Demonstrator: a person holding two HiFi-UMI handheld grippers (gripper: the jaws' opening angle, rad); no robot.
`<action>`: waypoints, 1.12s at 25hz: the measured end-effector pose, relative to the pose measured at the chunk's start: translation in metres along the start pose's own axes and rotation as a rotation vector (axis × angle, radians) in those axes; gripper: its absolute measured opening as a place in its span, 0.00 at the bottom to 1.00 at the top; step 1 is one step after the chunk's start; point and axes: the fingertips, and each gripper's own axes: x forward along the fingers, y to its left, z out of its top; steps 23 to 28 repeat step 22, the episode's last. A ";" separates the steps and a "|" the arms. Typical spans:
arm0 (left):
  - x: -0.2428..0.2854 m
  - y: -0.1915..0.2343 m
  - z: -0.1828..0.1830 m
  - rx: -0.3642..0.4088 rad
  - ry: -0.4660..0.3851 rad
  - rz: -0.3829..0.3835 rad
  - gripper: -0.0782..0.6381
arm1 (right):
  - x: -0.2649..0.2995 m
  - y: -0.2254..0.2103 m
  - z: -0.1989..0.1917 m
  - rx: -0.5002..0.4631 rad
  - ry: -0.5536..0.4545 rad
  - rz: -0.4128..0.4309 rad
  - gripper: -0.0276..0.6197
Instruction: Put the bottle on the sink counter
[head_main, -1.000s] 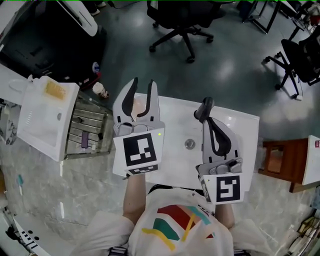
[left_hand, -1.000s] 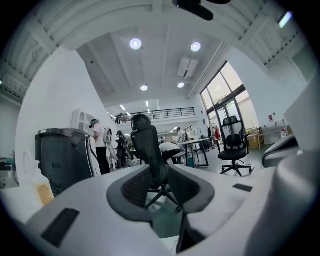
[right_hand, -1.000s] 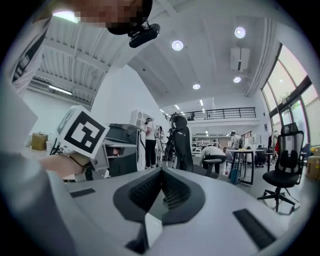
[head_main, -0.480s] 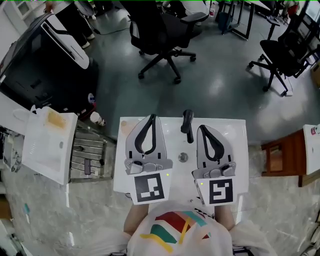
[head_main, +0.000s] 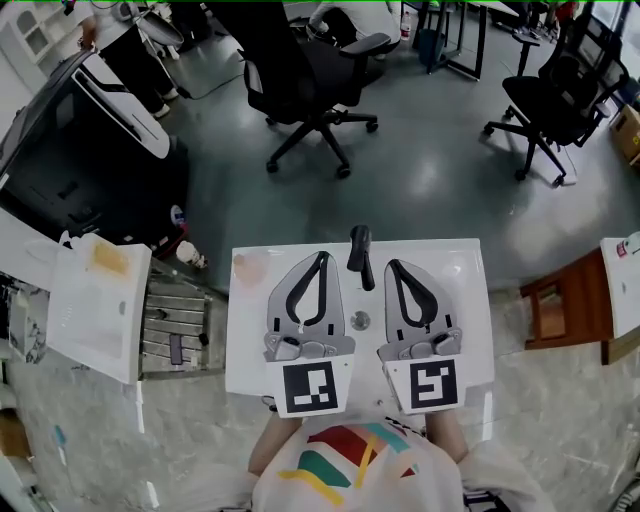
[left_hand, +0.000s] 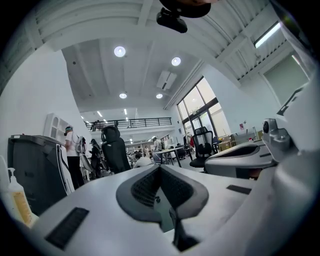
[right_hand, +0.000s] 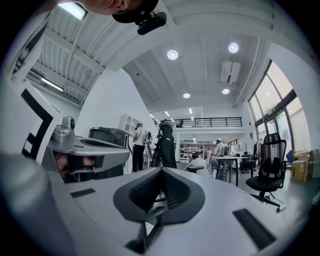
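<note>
A small bottle with a pale body stands left of the white sink counter, beyond the dish rack; in the left gripper view a pump bottle with yellowish liquid shows at the far left edge. My left gripper and right gripper hover side by side over the sink basin, either side of the black faucet. Both are shut with nothing between the jaws. Neither touches the bottle.
A metal dish rack and a white lidded box lie left of the counter. A wooden stool sits to the right. Office chairs stand on the floor beyond. A pinkish patch marks the counter's far left corner.
The left gripper's jaws went from open to shut with nothing in them. Both grippers drew together above the basin, and the view tilted up toward the room.
</note>
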 end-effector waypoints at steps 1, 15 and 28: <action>0.000 -0.001 0.001 0.001 -0.001 -0.001 0.13 | 0.000 -0.001 0.001 -0.001 -0.001 0.001 0.06; -0.003 -0.006 -0.003 0.015 -0.001 -0.024 0.13 | -0.005 0.002 -0.002 0.005 0.007 0.008 0.06; -0.004 -0.006 0.001 0.002 0.000 -0.025 0.13 | -0.005 0.001 -0.001 0.010 0.013 -0.002 0.06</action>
